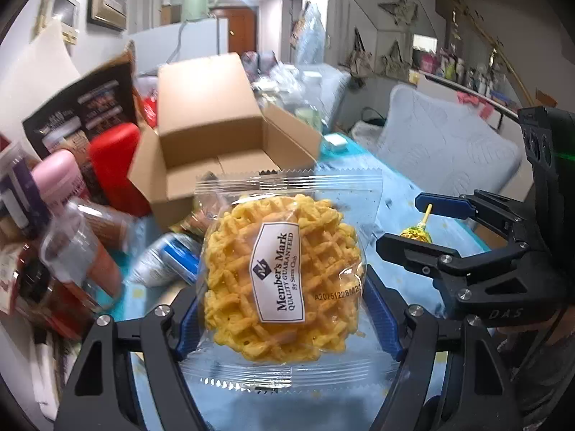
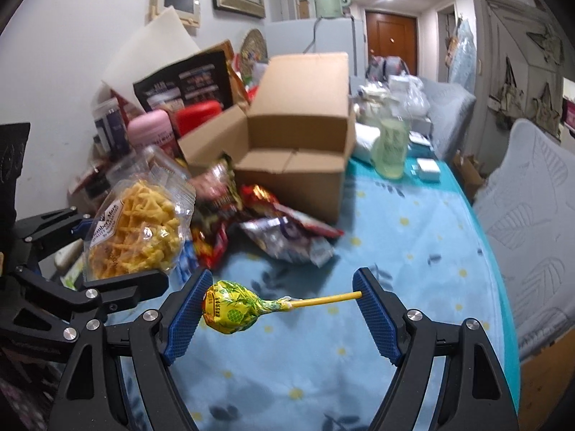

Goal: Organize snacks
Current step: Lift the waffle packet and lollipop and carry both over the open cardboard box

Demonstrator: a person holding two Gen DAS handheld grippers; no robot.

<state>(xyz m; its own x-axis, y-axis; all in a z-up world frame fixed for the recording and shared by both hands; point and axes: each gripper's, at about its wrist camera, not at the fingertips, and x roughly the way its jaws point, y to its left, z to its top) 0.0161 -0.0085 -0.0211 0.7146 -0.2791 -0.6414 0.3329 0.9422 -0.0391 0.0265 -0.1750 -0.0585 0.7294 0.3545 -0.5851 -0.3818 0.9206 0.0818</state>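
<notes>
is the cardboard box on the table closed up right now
No, the cardboard box sits on the table with its lid flap raised, and its bare inside shows in the left wrist view.

The white label on the clear waffle snack packet (image 1: 284,269) reads "Member's Mark QUALITY GUARANTEED By Sam's Club", a code beginning "A20251228M2" is printed on its wrapper, and the right gripper (image 1: 406,222) body carries the letters "DAS".
</notes>
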